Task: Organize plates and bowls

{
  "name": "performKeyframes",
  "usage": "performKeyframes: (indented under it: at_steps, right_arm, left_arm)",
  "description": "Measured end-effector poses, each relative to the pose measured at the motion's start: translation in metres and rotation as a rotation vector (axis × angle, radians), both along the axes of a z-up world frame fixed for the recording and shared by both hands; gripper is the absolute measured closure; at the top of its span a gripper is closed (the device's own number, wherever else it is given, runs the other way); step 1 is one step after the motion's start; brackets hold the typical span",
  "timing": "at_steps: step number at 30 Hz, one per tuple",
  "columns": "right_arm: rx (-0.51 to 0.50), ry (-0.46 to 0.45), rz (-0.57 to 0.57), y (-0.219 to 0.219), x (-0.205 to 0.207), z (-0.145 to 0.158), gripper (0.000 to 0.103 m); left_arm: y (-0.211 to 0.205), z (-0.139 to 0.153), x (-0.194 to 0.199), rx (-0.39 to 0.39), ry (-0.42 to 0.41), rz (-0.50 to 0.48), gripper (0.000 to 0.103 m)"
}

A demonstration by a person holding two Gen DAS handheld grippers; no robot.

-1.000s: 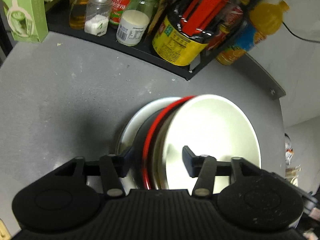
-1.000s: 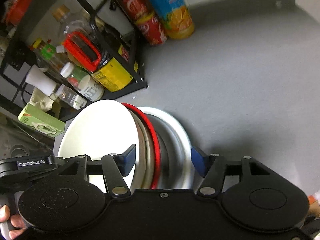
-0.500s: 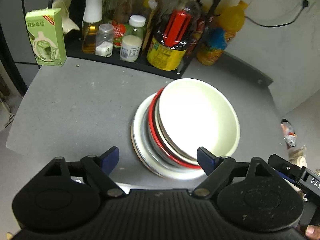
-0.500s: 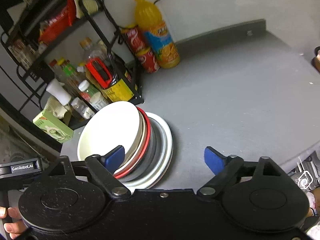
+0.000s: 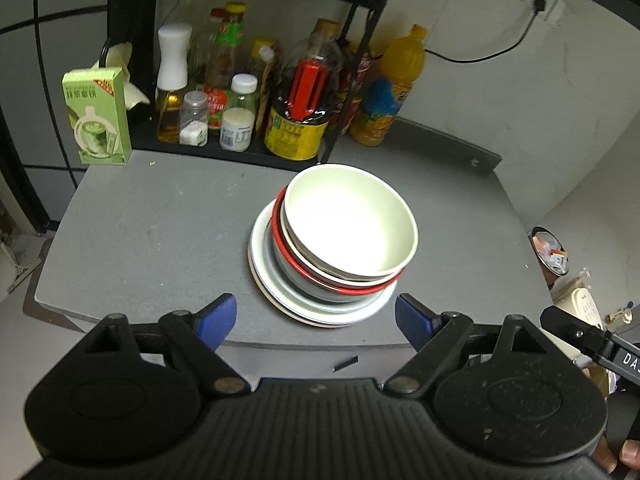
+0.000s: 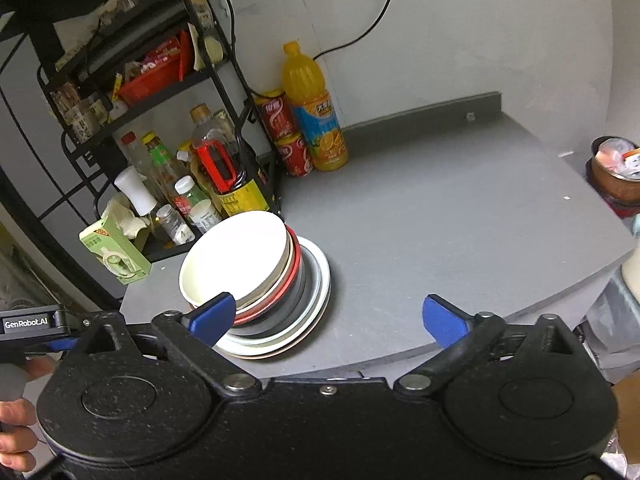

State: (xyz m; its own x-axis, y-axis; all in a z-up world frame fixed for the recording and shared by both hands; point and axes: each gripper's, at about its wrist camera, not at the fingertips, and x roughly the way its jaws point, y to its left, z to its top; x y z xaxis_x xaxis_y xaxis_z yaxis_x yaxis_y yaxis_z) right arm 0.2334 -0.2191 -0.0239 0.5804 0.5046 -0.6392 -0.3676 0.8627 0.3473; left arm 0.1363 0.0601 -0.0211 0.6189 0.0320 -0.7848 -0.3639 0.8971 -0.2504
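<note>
A white bowl (image 5: 350, 226) sits upright on top of a nested stack: beneath it a beige bowl, a red-rimmed bowl (image 5: 304, 270), a grey dish and white plates (image 5: 276, 292) at the bottom, near the table's front edge

- The left gripper (image 5: 316, 320) is matte black plastic, with a ribbed centre plate flanked by two round disc housings.
- Its fingertips (image 5: 218, 318) carry blue pads on black linkage arms joined by silver pivot pins.
- The right gripper (image 6: 326, 316) has the same build: smooth black body, twin discs, a small screw at the centre top.
- Its fingertips (image 6: 442, 320) are blue too.
- In the right wrist view, a white "GenRobot.AI" label (image 6: 26, 323) marks a black bar on the left gripper.
- In the left wrist view, white letters "DA" (image 5: 630, 360) mark the right gripper's black bar.
</note>
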Motion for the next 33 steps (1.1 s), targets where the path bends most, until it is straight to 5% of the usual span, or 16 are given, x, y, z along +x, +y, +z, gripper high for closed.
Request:
performKeyframes:
  at_steps: [15, 33]
  right_arm:
    - [-0.062, -0.09, -0.057, -0.032, -0.054, 0.02, 0.0]
    - [-0.133, -0.15, -0.071, -0.037, -0.092, 0.029, 0.0]
  left_arm:
    - [-0.034, 0.025, -0.054, 0.084, -0.104, -0.053, 0.003]
    - [-0.049, 0.037, -0.085, 0.129, -0.16, -0.087, 0.001]
